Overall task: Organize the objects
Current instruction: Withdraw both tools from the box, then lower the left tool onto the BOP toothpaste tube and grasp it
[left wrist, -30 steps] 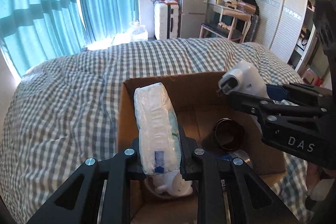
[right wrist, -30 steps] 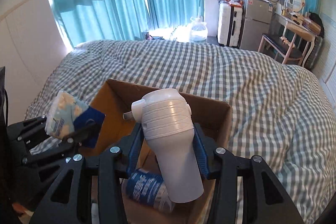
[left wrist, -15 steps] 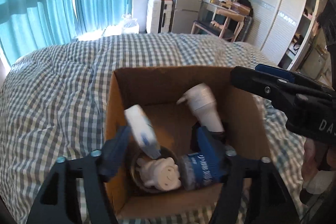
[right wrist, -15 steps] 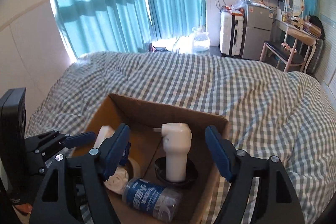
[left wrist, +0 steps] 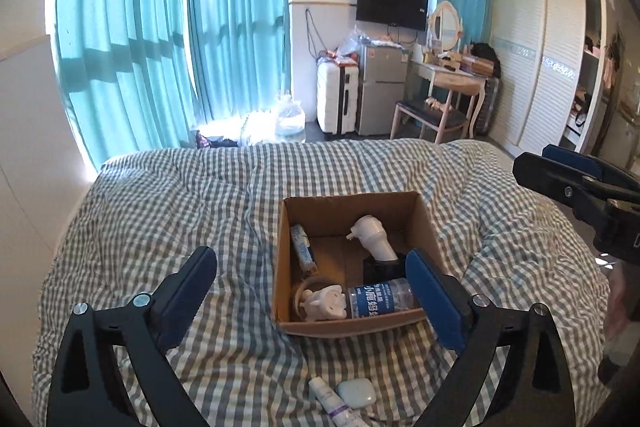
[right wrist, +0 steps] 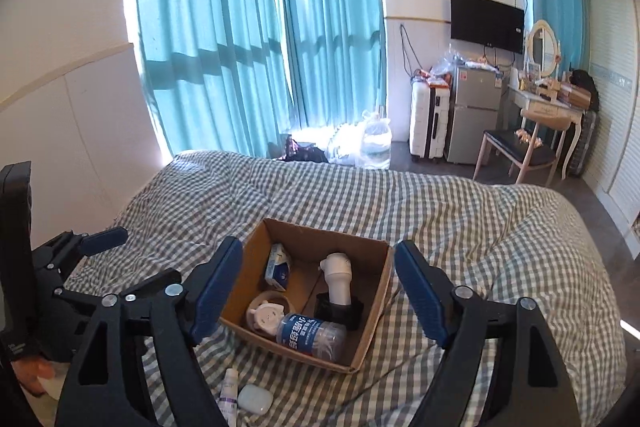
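- Left gripper [left wrist: 312, 287]: jaws opening wide, nothing between them.
- Right gripper [right wrist: 318, 287]: jaws opening, empty.
- White hair dryer [right wrist: 338, 279] in the cardboard box [right wrist: 372, 339] stands seemingly upright, nozzle up.

The cardboard box [left wrist: 352, 327] stands open-topped on the checked bed [left wrist: 160, 219], its near half crowded by a water bottle [left wrist: 380, 301], white plug [left wrist: 324, 303] and upright white device [left wrist: 374, 239], while bare cover lies left and beyond it, and a tube [left wrist: 330, 401] and white case [left wrist: 356, 391] lie before it.
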A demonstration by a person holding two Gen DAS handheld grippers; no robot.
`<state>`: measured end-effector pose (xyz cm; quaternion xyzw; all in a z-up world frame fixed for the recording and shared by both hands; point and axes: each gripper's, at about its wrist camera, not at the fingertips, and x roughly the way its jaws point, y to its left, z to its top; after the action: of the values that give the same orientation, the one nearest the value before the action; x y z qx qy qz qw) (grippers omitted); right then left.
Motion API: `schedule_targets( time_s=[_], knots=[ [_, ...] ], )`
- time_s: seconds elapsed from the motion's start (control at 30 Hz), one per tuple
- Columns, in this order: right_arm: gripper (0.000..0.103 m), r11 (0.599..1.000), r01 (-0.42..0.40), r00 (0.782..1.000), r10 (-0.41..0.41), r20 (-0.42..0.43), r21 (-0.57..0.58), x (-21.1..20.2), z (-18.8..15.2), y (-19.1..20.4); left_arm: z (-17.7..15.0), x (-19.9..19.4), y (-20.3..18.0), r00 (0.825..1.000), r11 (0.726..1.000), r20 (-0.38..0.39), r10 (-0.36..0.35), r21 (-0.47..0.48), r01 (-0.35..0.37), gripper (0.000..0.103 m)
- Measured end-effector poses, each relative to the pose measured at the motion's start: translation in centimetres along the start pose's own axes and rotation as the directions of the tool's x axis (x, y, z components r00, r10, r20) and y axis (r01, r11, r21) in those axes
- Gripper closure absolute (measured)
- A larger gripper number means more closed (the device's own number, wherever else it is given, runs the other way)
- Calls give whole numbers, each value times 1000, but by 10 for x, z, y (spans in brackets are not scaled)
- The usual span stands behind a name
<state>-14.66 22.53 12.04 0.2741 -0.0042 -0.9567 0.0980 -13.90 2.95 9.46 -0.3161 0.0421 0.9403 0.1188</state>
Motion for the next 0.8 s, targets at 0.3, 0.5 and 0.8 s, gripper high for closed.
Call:
schedule_targets(
  time_s=[0.3,0.5,0.8],
  knots=[
    [6,998,-43,999,43,-12,-50,-14,-41,14,-44,-14,9,994,995,-25,102,-8,-103,0],
    [6,997,-75,993,72,-90,-35,36,-99,16,-96,31,17,972,977,-114,206,-27,-210,0],
    [6,998,-58,962,50,-269,-25,112,-162,4,-155,100,1,952,987,-269,145,-34,-160,0]
  ],
)
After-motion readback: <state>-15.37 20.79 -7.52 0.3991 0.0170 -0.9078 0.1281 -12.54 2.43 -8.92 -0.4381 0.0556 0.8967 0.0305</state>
